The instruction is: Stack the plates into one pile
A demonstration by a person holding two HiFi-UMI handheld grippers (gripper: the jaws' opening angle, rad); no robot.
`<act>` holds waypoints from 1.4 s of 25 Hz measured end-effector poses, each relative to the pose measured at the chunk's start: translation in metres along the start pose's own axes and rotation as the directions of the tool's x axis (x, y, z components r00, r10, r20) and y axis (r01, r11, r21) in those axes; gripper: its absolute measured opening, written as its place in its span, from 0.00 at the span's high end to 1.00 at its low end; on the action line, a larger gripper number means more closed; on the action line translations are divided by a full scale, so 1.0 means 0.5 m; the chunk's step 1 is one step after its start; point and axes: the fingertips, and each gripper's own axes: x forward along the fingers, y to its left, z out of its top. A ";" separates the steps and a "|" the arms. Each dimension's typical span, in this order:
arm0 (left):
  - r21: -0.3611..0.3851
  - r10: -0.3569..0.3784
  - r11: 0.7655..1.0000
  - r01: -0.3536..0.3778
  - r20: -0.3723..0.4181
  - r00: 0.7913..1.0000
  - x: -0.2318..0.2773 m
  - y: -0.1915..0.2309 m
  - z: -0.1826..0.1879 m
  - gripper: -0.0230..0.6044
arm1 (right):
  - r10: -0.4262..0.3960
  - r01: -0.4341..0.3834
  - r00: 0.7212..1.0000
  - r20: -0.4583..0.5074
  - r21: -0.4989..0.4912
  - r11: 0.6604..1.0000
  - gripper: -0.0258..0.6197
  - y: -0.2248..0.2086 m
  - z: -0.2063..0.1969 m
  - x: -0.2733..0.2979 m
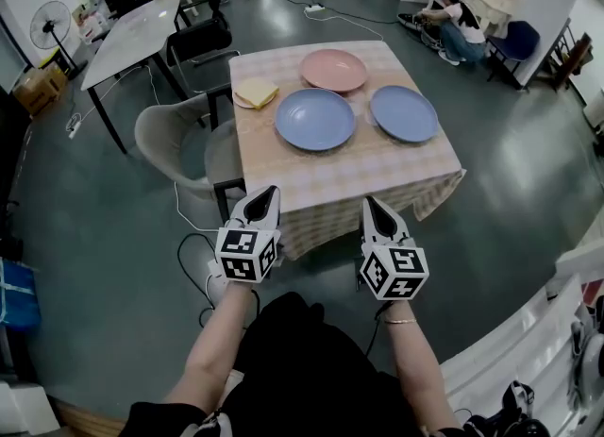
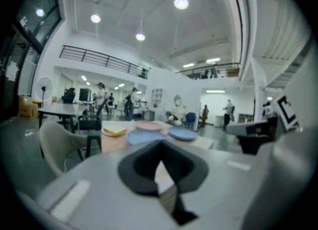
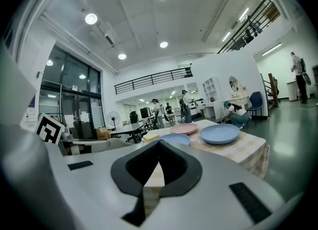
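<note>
Four plates lie apart on the counter (image 1: 340, 185): a pink plate (image 1: 334, 70) at the far side, a middle blue plate (image 1: 315, 119), a right blue plate (image 1: 404, 112) near it, and a small yellow plate (image 1: 256, 93) at the left. Nothing is stacked, so the task looks unstarted. The left gripper (image 1: 269, 193) and right gripper (image 1: 370, 205) are both closed and empty, short of the counter's near edge. Next, one likely must open and reach for a plate's rim.
</note>
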 end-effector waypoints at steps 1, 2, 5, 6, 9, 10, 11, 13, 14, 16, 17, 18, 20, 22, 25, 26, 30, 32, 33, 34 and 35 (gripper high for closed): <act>0.000 0.002 1.000 -0.002 0.003 1.000 0.000 0.000 0.003 0.95 | -0.001 0.001 1.000 0.004 0.003 1.000 0.95 -0.002 0.004 0.000; 0.002 0.003 1.000 -0.003 0.006 1.000 0.001 -0.001 0.007 0.93 | -0.003 0.003 1.000 0.006 0.007 1.000 0.95 -0.004 0.007 -0.001; 0.005 0.006 1.000 -0.006 0.008 1.000 0.007 0.003 0.014 0.86 | 0.003 -0.003 1.000 0.010 0.021 1.000 0.95 -0.008 0.014 0.003; 0.002 0.007 1.000 -0.007 0.007 1.000 0.011 0.006 0.014 0.84 | 0.004 -0.005 1.000 0.008 0.026 1.000 0.95 -0.010 0.015 0.006; -0.008 0.007 1.000 -0.007 0.000 1.000 0.025 0.017 0.011 0.79 | 0.010 -0.010 1.000 -0.004 0.041 0.999 0.84 -0.018 0.014 0.018; -0.011 0.005 1.000 -0.005 -0.001 1.000 0.031 0.021 0.009 0.79 | 0.012 -0.011 1.000 -0.005 0.050 0.999 0.82 -0.022 0.014 0.023; -0.015 0.003 1.000 -0.004 -0.002 1.000 0.037 0.025 0.009 0.78 | 0.013 -0.012 1.000 -0.003 0.061 0.998 0.79 -0.028 0.015 0.028; -0.022 0.006 1.000 -0.006 -0.001 1.000 0.051 0.035 0.011 0.78 | 0.014 -0.014 1.000 0.003 0.091 0.996 0.76 -0.040 0.019 0.039; -0.026 0.008 1.000 -0.008 -0.001 1.000 0.058 0.041 0.011 0.77 | 0.014 -0.014 1.000 0.004 0.104 0.994 0.75 -0.046 0.020 0.046; -0.036 0.015 0.999 -0.015 -0.005 1.000 0.075 0.054 0.012 0.76 | 0.013 -0.013 1.000 -0.002 0.118 0.993 0.73 -0.056 0.020 0.061; -0.042 0.017 0.999 -0.018 -0.006 1.000 0.085 0.061 0.011 0.75 | 0.013 -0.012 1.000 -0.008 0.119 0.993 0.73 -0.061 0.020 0.070; -0.048 0.018 0.999 -0.019 -0.008 1.000 0.097 0.068 0.011 0.75 | 0.012 -0.010 1.000 -0.015 0.118 0.993 0.72 -0.067 0.018 0.080; -0.059 0.019 0.998 -0.020 -0.012 1.000 0.124 0.082 0.009 0.74 | 0.011 -0.007 1.000 -0.028 0.120 0.993 0.72 -0.079 0.014 0.104; -0.072 0.022 0.997 -0.023 -0.020 1.000 0.155 0.099 0.007 0.72 | 0.008 -0.003 0.999 -0.043 0.129 0.992 0.72 -0.091 0.009 0.132; -0.091 0.025 0.995 -0.029 -0.045 0.999 0.204 0.124 0.000 0.71 | 0.001 0.009 0.998 -0.068 0.146 0.989 0.72 -0.111 0.000 0.180; -0.095 0.025 0.995 -0.030 -0.053 0.998 0.220 0.132 -0.002 0.71 | -0.002 0.013 0.997 -0.077 0.151 0.988 0.71 -0.119 -0.003 0.198; -0.110 0.023 0.993 -0.033 -0.087 0.996 0.285 0.167 -0.007 0.69 | -0.008 0.026 0.994 -0.109 0.167 0.986 0.71 -0.150 -0.009 0.276; -0.115 0.026 0.993 -0.038 -0.106 0.994 0.316 0.186 -0.012 0.68 | -0.010 0.031 0.992 -0.125 0.169 0.985 0.71 -0.163 -0.010 0.312; -0.117 0.025 0.992 -0.038 -0.117 0.993 0.331 0.195 -0.014 0.68 | -0.012 0.035 0.991 -0.134 0.171 0.985 0.71 -0.170 -0.012 0.329; -0.119 0.022 0.992 -0.038 -0.129 0.991 0.346 0.204 -0.017 0.68 | -0.015 0.040 0.989 -0.144 0.176 0.984 0.71 -0.176 -0.014 0.346; -0.120 0.020 0.992 -0.037 -0.141 0.990 0.359 0.213 -0.020 0.68 | -0.017 0.046 0.988 -0.155 0.183 0.982 0.71 -0.183 -0.016 0.361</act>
